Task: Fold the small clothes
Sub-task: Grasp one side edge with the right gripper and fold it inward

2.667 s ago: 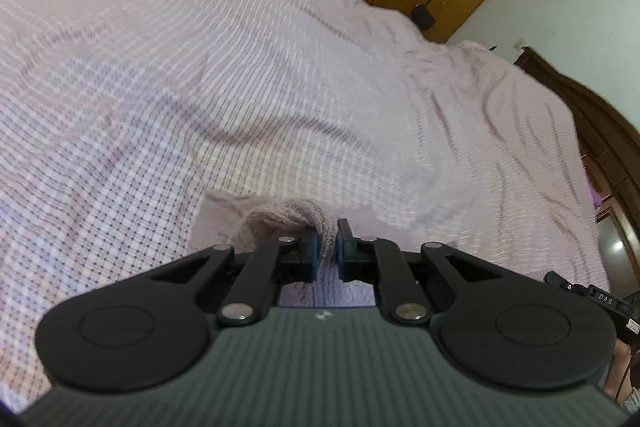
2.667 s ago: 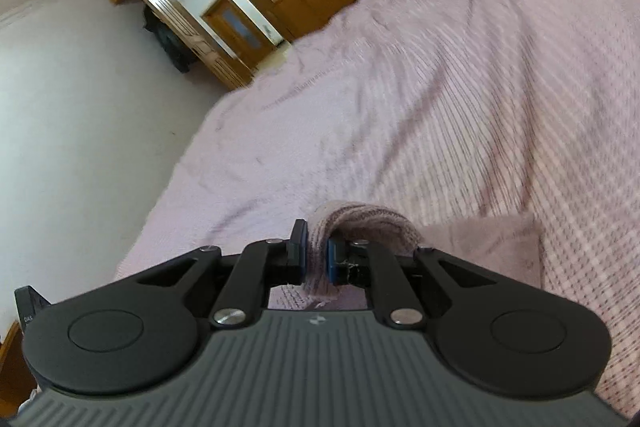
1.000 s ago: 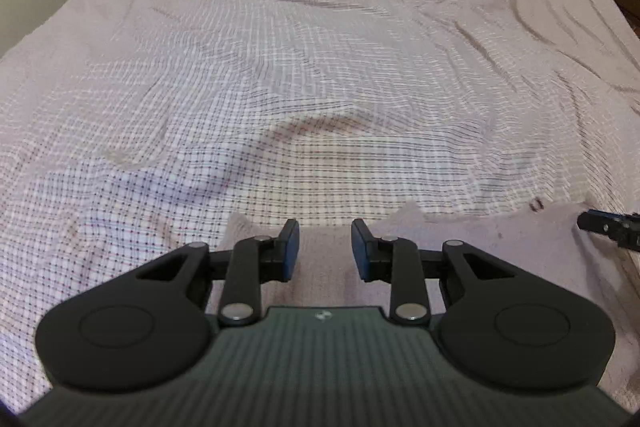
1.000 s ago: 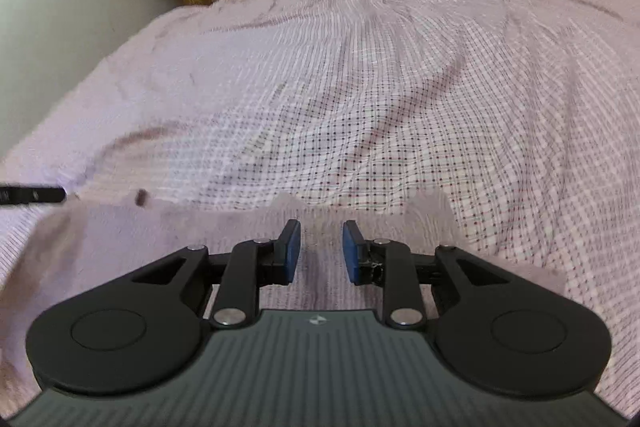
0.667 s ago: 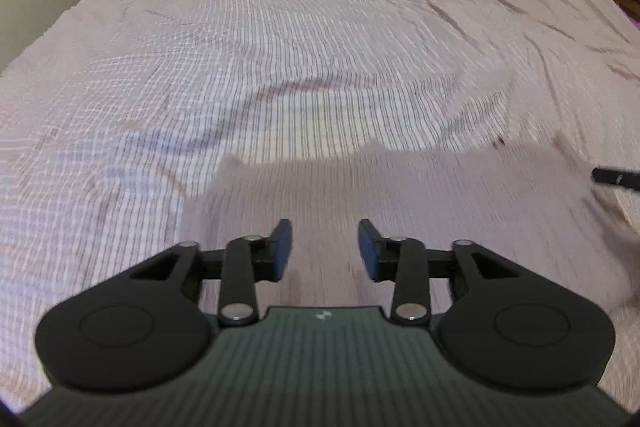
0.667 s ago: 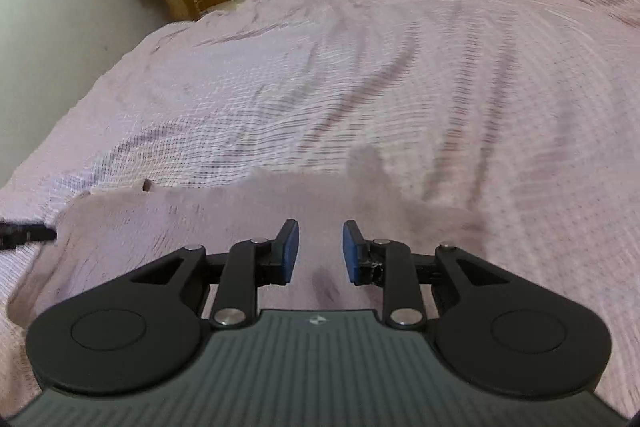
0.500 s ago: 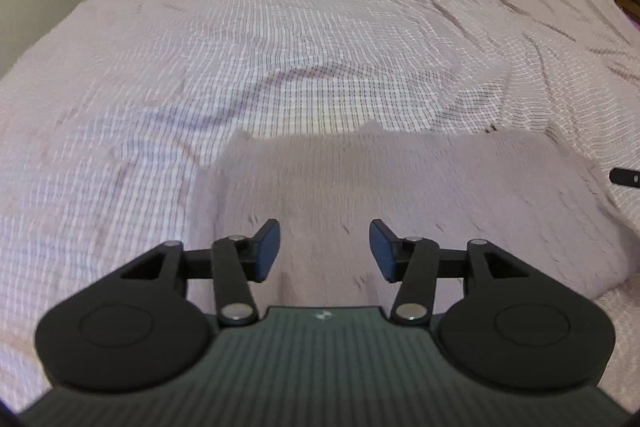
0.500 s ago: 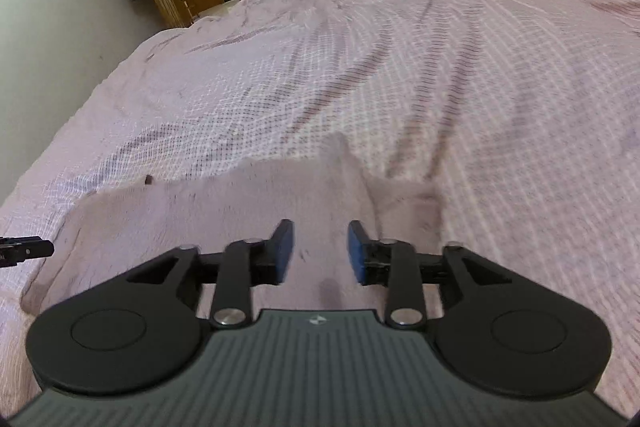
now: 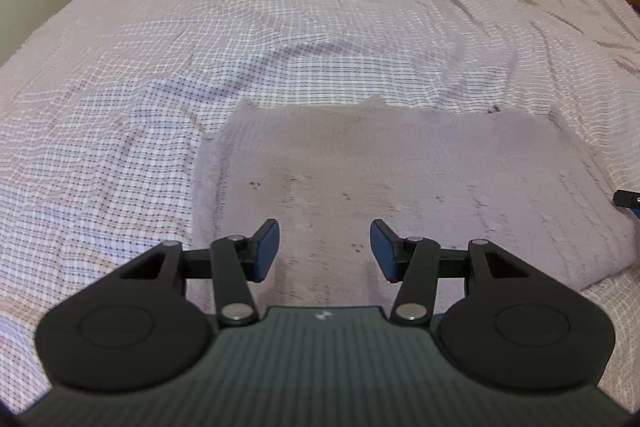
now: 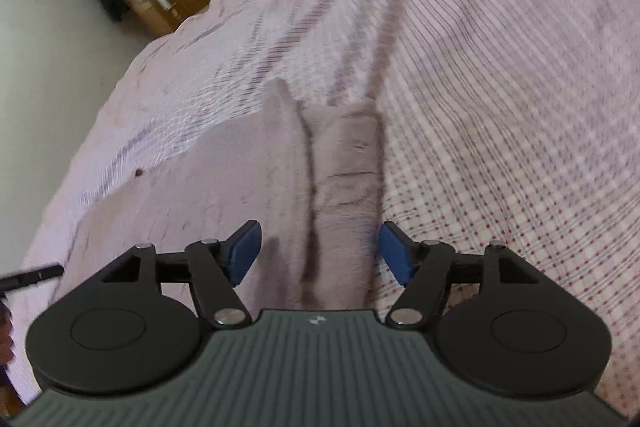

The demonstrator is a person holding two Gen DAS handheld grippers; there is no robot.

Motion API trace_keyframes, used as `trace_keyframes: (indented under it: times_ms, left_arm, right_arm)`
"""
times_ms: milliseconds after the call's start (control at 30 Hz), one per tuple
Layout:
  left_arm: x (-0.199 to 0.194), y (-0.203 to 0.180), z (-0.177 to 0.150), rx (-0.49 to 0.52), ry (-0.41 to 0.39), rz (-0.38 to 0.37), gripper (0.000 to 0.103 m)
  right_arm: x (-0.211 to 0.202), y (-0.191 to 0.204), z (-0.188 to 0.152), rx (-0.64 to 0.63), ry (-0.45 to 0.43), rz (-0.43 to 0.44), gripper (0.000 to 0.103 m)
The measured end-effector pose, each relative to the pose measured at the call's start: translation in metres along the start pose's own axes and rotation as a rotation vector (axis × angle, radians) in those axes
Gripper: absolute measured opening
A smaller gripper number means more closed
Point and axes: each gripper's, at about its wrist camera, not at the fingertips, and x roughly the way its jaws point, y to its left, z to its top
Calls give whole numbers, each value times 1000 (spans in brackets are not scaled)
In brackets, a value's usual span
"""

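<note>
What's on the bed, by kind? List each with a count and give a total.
Garment: 1, mauve knit, spread flat
Left gripper: 1, open
Right gripper: 1, open
Total: 3, over the checked bedspread.

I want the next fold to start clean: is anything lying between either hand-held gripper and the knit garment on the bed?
Nothing visible. The left hand-held gripper and right hand-held gripper hang open directly over the mauve knit garment, which lies alone on the checked bedspread.
</note>
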Motion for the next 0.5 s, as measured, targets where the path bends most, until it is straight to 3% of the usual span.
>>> trace_keyframes:
  times_ms: [333, 433, 500]
  left_arm:
    - [22, 7, 4, -6, 26, 29, 52]
    - [22, 7, 4, -17, 11, 27, 52]
    - [15, 10, 5, -55, -43, 52, 52]
  right_arm:
    - [23, -18, 11, 99, 1, 135, 70]
    - [28, -14, 15, 106, 8, 157, 54]
    - [32, -9, 19, 112, 23, 194, 40]
